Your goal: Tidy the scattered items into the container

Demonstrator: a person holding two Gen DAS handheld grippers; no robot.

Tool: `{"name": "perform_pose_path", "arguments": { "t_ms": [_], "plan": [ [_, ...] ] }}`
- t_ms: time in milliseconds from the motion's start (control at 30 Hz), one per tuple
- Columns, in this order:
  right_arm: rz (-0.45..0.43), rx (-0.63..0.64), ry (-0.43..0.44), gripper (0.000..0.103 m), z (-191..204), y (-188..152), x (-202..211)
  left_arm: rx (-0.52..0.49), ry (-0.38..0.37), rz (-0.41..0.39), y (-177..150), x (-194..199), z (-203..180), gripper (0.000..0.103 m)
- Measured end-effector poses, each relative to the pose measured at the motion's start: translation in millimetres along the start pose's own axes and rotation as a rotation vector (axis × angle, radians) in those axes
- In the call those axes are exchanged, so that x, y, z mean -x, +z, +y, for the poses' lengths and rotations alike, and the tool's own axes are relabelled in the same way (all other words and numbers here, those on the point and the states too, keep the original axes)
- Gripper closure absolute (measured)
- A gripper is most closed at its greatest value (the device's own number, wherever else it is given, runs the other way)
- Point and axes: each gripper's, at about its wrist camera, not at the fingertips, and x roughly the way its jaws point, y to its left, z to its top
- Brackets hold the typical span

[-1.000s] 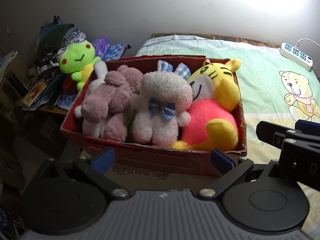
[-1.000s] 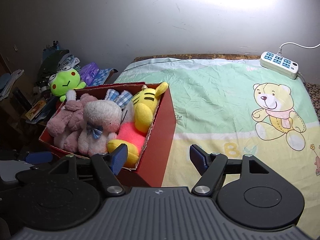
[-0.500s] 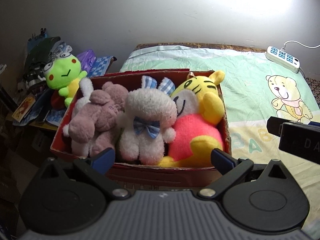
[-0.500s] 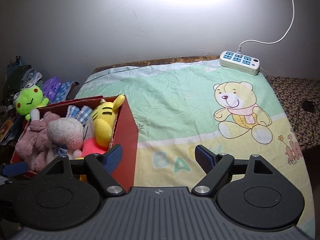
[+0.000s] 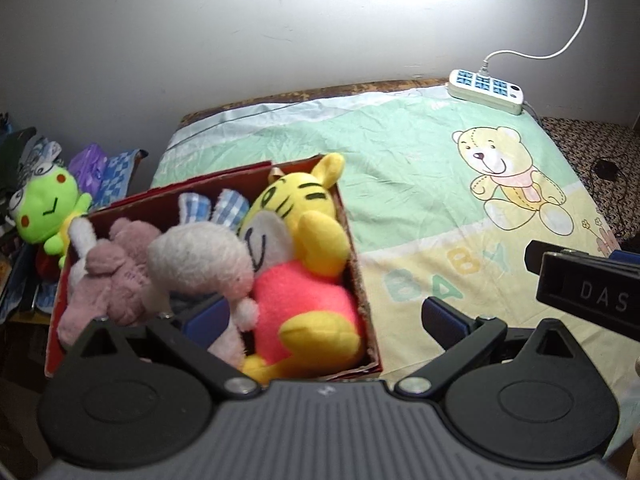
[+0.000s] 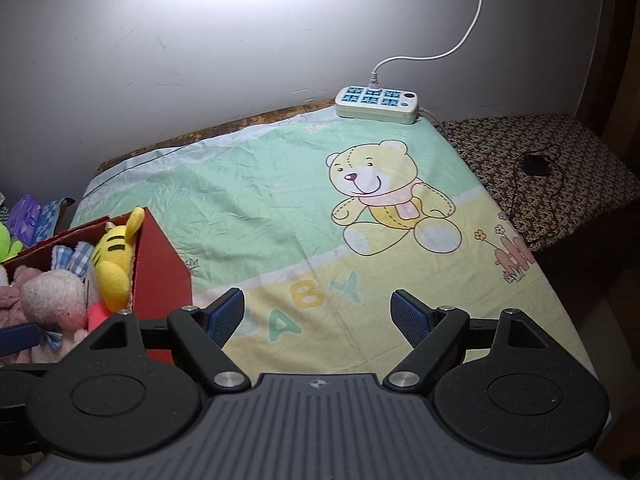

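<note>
A red box holds a yellow tiger toy with black stripes and a bright pink body, a white plush with blue-checked ears, and a dusty pink plush. Left of it sits a lime green frog toy with red cheeks. The bed sheet is pale green and yellow, printed with a yellow bear in a pink scarf. A white power strip has blue sockets. Both tongs are black with blue pads.

Power strip on bear-print sheet

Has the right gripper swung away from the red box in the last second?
Yes. The right gripper has swung right: the red box slid toward the left edge, the power strip toward centre.
</note>
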Motion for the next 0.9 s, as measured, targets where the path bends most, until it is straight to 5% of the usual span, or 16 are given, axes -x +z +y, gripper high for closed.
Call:
{"name": "perform_pose_path", "arguments": {
  "t_ms": [333, 900],
  "plan": [
    [0.002, 0.012, -0.002, 0.02, -7, -2, 1, 0.017, 0.013, 0.016, 1, -5, -7, 0.001],
    [0.045, 0.256, 0.258, 0.021, 39, -4, 12, 0.207, 0.186, 0.051, -34, 17, 38, 0.001]
  ]
}}
